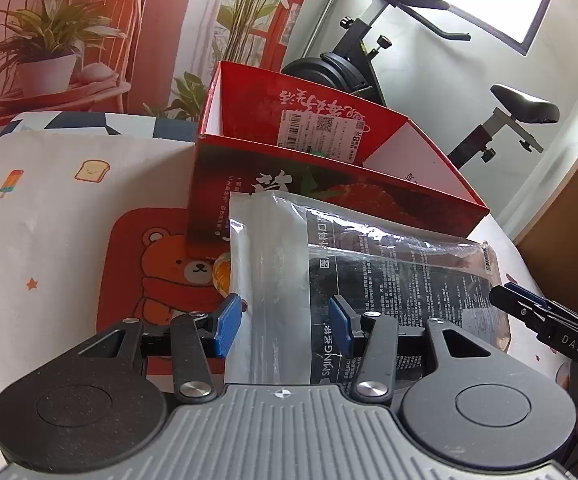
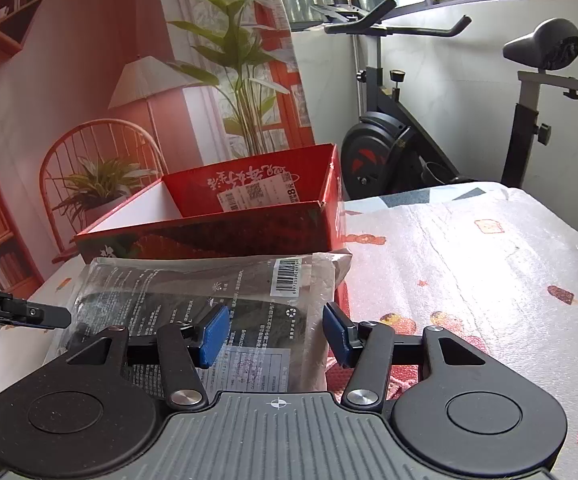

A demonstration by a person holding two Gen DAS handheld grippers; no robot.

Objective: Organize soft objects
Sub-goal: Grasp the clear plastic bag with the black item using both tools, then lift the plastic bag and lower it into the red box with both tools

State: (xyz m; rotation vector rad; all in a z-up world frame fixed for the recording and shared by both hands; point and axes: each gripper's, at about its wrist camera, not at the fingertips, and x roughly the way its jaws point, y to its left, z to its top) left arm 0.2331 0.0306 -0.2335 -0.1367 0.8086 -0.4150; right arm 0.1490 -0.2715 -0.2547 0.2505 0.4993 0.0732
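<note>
Lying flat on the surface, just in front of the red box, the plastic packet with dark contents is the soft thing in hand at this moment. In the left wrist view the left gripper has its jaws spread, and the packet's pale edge lies between the blue pads, but I see no pad pressing on it. In the right wrist view the right gripper is also spread over the packet's other end, with a gap on both sides, so neither gripper is holding anything. I judge that the step is the approach to a two-sided pick: both grippers are placed at the near edge of the packet, one at each end. The next move, I think, calls for lowering the jaws around the thin film and closing gently, because the slippery plastic can slide away, and then lifting it over the low front wall into the red box, which looks empty where it can be seen. The left view shows the bear picture on the cloth in the lower left of the frame; the right view does not. The right view shows the barcode label on the packet and much bare cloth at the right of the frame.
</note>
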